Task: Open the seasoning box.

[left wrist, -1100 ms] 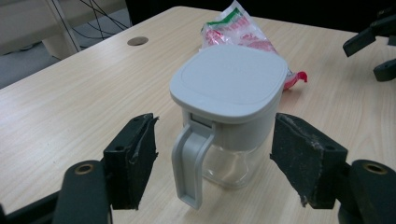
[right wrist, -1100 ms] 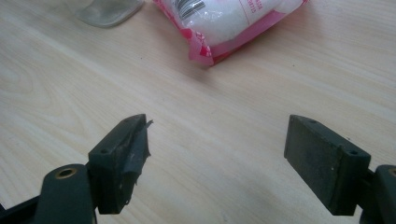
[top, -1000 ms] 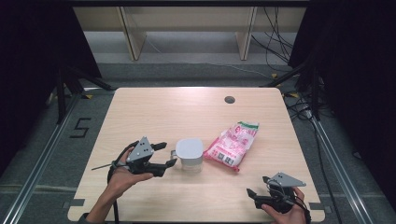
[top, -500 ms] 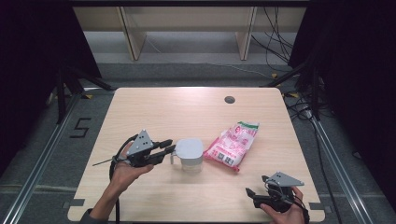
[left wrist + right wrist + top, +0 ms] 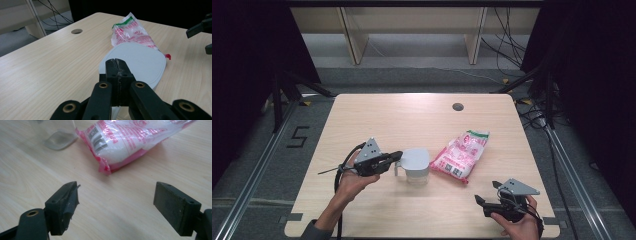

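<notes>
The left gripper point(image 5: 396, 156) has just been closing and now clamps the handle of the white jug point(image 5: 416, 162) at mid-table — grasp done, lifting left; the right gripper point(image 5: 484, 201) waits open beside the pink bag point(image 5: 461, 155).

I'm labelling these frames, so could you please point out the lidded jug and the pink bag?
lidded jug point(image 5: 416, 159), high view, on its grey lid.
pink bag point(image 5: 462, 153), high view, on its printed middle.
</notes>
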A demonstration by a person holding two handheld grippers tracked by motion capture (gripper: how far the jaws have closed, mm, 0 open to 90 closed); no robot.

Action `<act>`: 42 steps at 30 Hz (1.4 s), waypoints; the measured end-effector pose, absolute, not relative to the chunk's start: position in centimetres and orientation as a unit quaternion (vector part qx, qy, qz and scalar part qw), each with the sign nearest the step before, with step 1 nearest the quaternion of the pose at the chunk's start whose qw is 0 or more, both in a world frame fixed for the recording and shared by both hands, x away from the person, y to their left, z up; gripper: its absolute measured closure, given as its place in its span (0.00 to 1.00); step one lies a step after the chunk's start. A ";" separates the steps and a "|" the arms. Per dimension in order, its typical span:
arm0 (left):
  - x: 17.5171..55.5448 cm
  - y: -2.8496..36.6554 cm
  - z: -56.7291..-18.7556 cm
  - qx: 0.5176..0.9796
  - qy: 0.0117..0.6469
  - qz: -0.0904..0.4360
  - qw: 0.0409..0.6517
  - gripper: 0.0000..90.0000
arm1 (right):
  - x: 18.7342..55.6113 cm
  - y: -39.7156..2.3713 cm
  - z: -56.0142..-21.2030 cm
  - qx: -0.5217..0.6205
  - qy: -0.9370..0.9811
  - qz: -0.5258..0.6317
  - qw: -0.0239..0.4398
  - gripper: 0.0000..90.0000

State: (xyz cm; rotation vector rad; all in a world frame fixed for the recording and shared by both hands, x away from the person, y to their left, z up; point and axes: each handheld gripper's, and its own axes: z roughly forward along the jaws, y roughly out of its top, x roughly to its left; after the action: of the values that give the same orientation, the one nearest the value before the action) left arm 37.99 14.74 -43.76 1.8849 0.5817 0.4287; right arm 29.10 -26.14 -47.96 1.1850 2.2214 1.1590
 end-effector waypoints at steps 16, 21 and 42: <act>38.2 14.9 -44.2 0.787 0.254 0.170 0.536 0.99 | 30.5 -22.1 -46.4 0.358 0.787 0.453 0.217 0.19; 38.0 15.0 -44.4 0.780 0.269 0.163 0.540 0.99 | 32.4 -19.3 -46.0 0.325 0.795 0.467 0.213 0.29; 37.9 15.0 -44.4 0.782 0.263 0.166 0.541 0.99 | 35.7 -16.2 -45.7 0.299 0.805 0.484 0.168 0.85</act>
State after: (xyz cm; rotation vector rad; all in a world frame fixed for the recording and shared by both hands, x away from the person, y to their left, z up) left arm 37.94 15.01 -44.42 1.8571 0.6255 0.3937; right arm 35.68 -16.19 -45.67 0.8500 2.2905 1.3771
